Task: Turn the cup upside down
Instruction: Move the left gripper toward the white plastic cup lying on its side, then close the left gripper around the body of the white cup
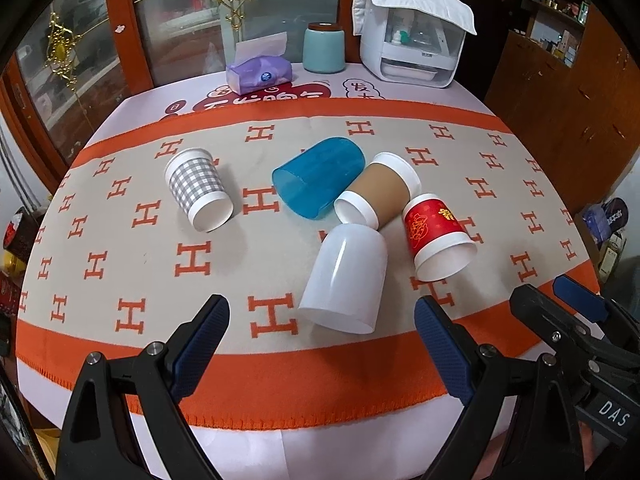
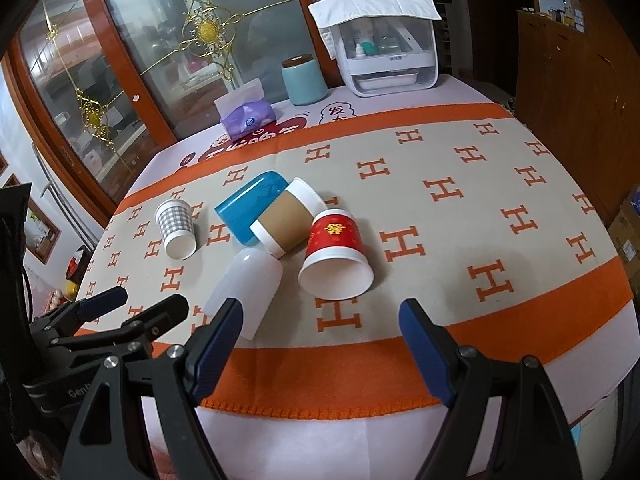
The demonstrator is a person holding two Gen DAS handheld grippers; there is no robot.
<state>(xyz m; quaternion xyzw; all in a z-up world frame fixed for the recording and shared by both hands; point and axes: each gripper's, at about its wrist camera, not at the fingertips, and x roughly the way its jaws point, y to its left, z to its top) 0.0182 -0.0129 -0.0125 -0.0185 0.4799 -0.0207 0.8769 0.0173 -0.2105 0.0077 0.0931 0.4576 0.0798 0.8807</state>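
While five cups lie on their sides on the orange-and-beige cloth [image 1: 120, 264] that covers the surface, we take the blue cup [image 1: 316, 184] as our landmark. Well to its left lies the grey checked cup [image 1: 196, 190], apart from the others, its mouth turned toward us. Touching the blue cup's right side is the brown-sleeved cup [image 1: 384, 190], also tipped over. Just in front of the blue cup, nearer to us, rests the white cup [image 1: 346, 280], its closed end close to the brown-sleeved cup's rim. Right of the blue cup, beyond the brown-sleeved one, lies the red cup [image 1: 434, 232], its open mouth facing us.

Far behind the blue cup, at the back edge of the surface, we see a purple tissue pack [image 1: 260, 74], a pale teal jar [image 1: 324, 48] and a white appliance [image 1: 412, 36] draped with a white cloth.

Our left claw [image 1: 322, 332] hangs spread wide and holds nothing, with the white cup lying between its fingertips in the left wrist view. Our right claw [image 2: 320, 332] likewise gapes wide and bare, near the front of the red cup.
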